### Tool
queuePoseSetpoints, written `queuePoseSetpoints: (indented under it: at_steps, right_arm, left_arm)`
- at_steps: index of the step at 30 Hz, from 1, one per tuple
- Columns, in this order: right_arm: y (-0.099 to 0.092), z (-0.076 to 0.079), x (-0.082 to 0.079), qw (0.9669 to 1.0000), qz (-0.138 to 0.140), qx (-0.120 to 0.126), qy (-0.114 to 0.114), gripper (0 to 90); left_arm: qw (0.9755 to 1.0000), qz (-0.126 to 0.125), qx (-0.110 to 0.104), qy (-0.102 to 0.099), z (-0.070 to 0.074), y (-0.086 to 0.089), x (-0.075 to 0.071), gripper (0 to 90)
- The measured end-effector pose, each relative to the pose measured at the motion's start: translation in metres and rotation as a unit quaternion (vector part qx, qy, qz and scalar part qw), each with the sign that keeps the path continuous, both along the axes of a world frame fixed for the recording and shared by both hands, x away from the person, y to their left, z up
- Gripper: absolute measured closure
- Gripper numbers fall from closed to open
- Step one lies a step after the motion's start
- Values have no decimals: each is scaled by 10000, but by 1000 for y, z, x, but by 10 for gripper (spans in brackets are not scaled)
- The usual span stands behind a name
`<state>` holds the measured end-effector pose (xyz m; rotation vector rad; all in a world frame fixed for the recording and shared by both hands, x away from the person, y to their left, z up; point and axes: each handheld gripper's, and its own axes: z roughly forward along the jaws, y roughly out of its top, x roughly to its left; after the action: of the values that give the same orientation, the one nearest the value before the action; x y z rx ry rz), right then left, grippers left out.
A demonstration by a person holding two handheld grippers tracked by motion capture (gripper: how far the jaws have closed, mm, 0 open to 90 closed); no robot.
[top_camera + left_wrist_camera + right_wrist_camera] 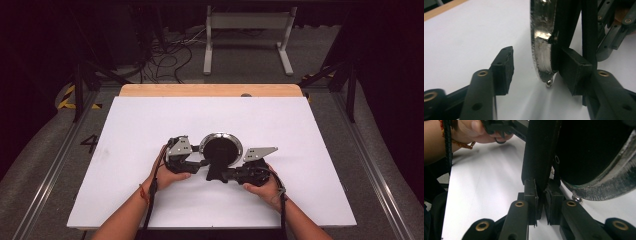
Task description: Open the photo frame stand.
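A round object with a black face and a silvery, rough-textured rim, perhaps a small pan or a lid, lies near the middle of the white table top, just in front of the person. From its near edge a flat black handle runs toward the person, and the right gripper has its jaws pressed together on the end of that handle, apparently to hold the object steady or tip it up on edge. The left gripper comes in from the object's left with its jaws apart and the silvery rim standing between them; one pad sits against the dark side while the other stands clear of the rim, so it looks poised to pinch rather than gripping. Beyond the object the white top ends at a strip of bare wood. Farther back lie a grey floor, loose cables and a pale metal frame in a dark room.
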<state>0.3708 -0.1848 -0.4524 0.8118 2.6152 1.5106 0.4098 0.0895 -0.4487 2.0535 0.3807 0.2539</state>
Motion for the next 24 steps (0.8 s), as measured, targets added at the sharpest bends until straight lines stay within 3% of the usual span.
queuePoseSetpoints:
  at_steps: [6, 16, 22, 24]
  right_arm:
    - [0, 1, 0, 10000, -15, 40, -2, 818]
    - [0, 2, -2, 10000, 38, -2, 2, 815]
    - [1, 3, -4, 9998, 104, -188, -24, 804]
    - [3, 0, -5, 9996, 118, -238, -12, 789]
  left_arm:
    - [9999, -130, 95, -32, -2, -5, -2, 625]
    - [9991, -98, 246, -345, -1, -6, -6, 628]
    - [9979, 233, 299, -531, -1, -4, -7, 689]
    - [9980, 340, 246, -472, -3, -1, -3, 707]
